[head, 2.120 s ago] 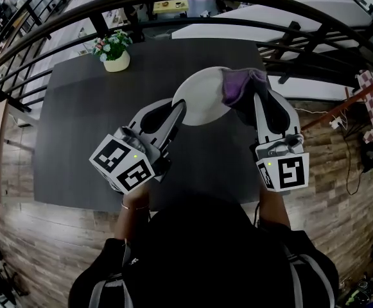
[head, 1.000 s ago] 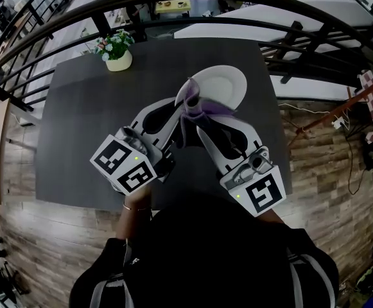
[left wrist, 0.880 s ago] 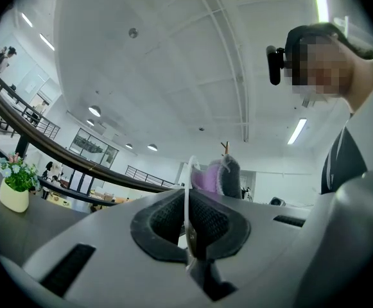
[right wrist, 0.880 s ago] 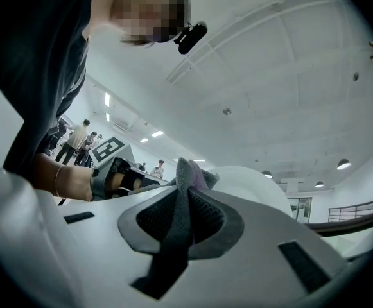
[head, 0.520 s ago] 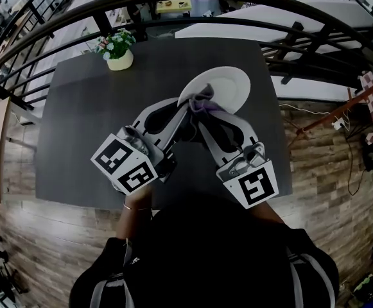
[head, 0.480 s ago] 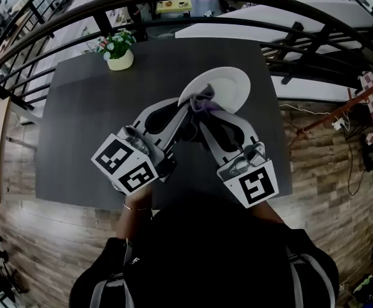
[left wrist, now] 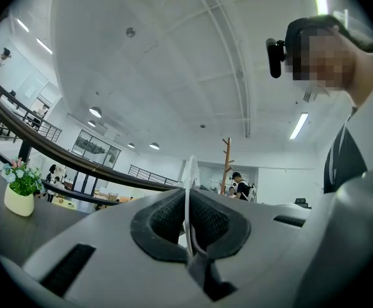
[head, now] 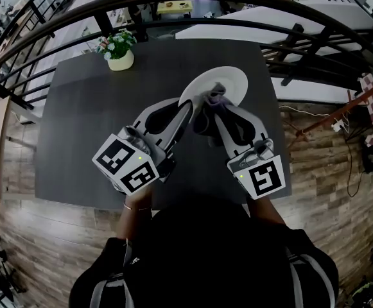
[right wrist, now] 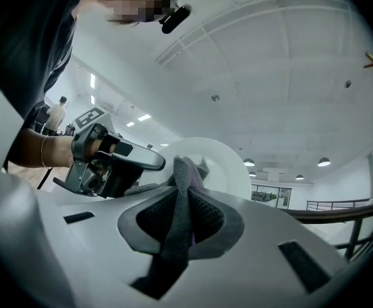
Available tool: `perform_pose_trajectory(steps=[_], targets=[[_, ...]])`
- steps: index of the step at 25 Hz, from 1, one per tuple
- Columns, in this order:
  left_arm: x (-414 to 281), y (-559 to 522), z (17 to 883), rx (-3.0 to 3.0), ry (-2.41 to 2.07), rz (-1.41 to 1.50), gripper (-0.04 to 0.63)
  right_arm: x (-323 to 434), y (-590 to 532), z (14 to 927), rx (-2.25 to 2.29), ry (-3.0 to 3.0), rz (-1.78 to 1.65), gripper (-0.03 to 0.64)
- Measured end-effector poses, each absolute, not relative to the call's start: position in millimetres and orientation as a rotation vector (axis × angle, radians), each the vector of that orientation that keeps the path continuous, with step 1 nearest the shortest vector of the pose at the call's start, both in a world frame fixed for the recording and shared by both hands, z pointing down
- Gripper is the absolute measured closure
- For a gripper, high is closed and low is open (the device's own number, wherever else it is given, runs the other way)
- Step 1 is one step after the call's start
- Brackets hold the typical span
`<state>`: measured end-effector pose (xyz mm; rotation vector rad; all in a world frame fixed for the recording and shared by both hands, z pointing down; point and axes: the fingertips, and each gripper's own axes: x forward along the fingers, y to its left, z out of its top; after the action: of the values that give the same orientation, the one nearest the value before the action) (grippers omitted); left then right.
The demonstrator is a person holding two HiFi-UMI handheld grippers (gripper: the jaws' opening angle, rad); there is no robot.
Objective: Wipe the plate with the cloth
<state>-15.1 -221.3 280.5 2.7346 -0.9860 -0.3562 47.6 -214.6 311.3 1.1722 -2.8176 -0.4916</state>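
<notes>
Right now I'm mid-wipe: my left gripper (left wrist: 187, 204) clamps the plate (head: 232, 81) by its rim, tilted over the table (head: 83, 120), my right gripper (right wrist: 185, 201) pinches the cloth (right wrist: 187, 171) against its face, and next I should sweep across it.

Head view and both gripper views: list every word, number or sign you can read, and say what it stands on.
No words or numbers can be read in any view.
Cube on the left gripper: black-and-white square markers, code patterns, not text.
Cube on the right gripper: the same.
</notes>
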Motion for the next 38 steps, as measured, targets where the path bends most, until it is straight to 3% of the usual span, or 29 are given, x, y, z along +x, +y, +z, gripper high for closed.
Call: perform_pose_trajectory(steps=[38], targets=[[-28.9, -224.4, 304.1, 2.760, -1.090, -0.261, 0.580, 152.5, -240.5, 308.5, 1.592, -2.607, -0.474, 0.574]])
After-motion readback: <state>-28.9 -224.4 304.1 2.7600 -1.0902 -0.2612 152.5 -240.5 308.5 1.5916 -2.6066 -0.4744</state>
